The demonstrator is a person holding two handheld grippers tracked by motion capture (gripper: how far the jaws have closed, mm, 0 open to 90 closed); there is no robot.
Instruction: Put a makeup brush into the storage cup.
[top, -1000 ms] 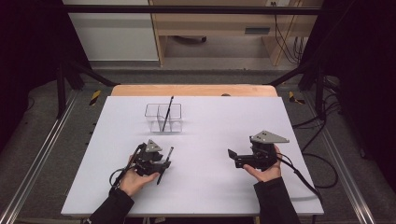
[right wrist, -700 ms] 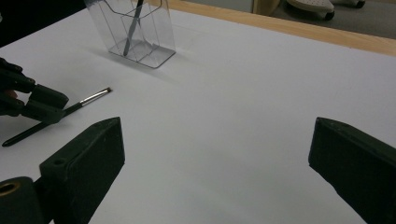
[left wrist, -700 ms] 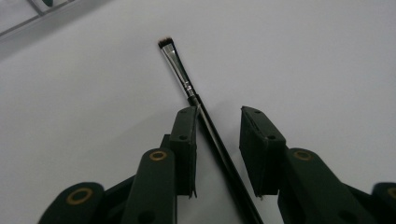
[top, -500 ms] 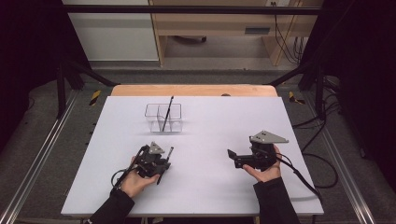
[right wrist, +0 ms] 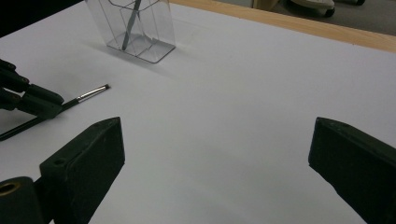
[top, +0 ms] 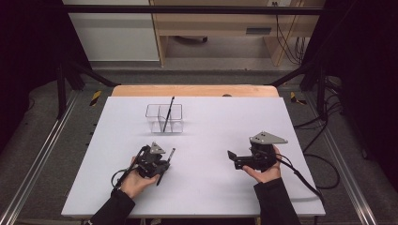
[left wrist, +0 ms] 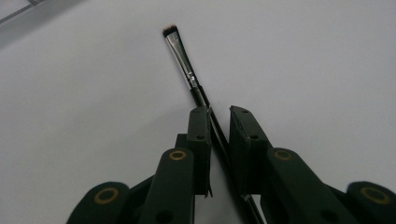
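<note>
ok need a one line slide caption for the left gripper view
Left gripper closing around a thin makeup brush, its jaws not yet tight on the handle, above the white table.

From my seat, the brush [left wrist: 184,65] handle slips down between the left gripper [left wrist: 219,122] jaws and I can't tell whether both pads actually touch it. Its tail end is cut off at the bottom of the left gripper view. In the right gripper view the clear organizer [right wrist: 133,28] is cropped at the top, hiding the upper part of the stick inside.
</note>
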